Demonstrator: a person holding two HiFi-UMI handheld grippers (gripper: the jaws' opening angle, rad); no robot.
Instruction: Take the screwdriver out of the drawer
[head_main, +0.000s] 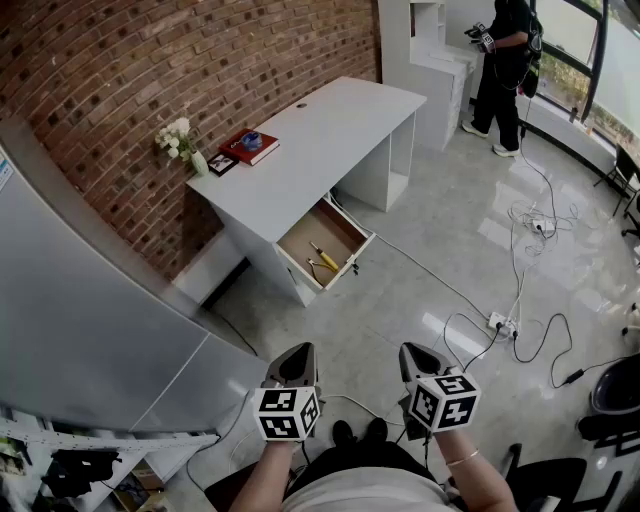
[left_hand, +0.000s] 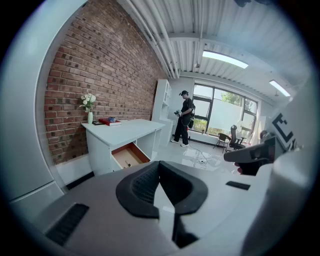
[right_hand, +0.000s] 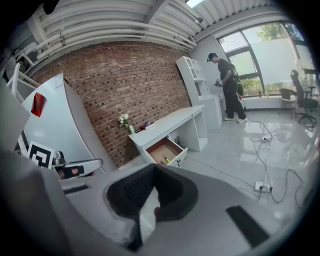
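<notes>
The left gripper (head_main: 302, 349) and the right gripper (head_main: 411, 349) have their jaws together, empty, well apart from the open drawer (head_main: 308, 233) holding the yellow screwdriver (head_main: 324, 257).

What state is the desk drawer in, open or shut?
Open: the drawer sticks out of the desk, its inside and the yellow screwdriver showing.

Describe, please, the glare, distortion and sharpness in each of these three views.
Head view: sharp and evenly daylit, with bright glare patches on the glossy floor; the screwdriver is small yet distinct. Left gripper view: fisheye, dark rounded corners, the brick wall bowed, the ceiling lamp blown out. Right gripper view: same fisheye vignette, the window overexposed.
</notes>
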